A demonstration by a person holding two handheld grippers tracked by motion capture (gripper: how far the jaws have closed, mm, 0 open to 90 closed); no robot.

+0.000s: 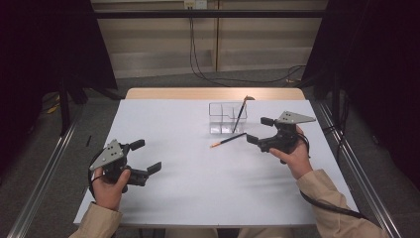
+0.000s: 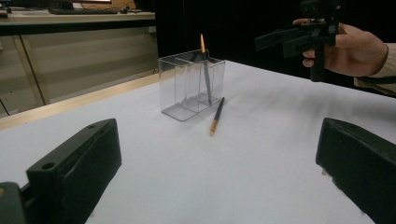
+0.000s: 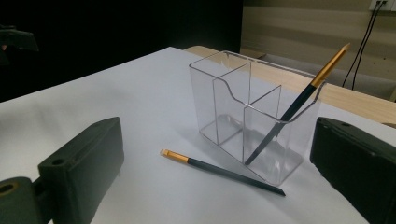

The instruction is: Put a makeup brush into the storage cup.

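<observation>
White bench [image 1: 198, 188], dim surroundings, pale wall panels and hanging cables at the far side. Nearest the person, at the left, the left claw [image 1: 148, 155] is held just above the bench surface with its jaws spread wide and nothing between them; its own view confirms both black jaws well apart over bare white surface. At the right, somewhat farther in, the right claw [image 1: 259, 130] is likewise released, jaws parted and empty, pointing toward the middle of the bench. Just beyond its tips lies a dark pencil [image 3: 222, 171] with a gold end, flat on the bench, its dark tip close against the foot of the holder. Farther still stands a clear plastic pen holder [image 3: 233, 93], upright, divided into compartments. A second pencil [image 3: 299, 102] leans inside its right-hand compartment, gold end up, resting against the rim.
</observation>
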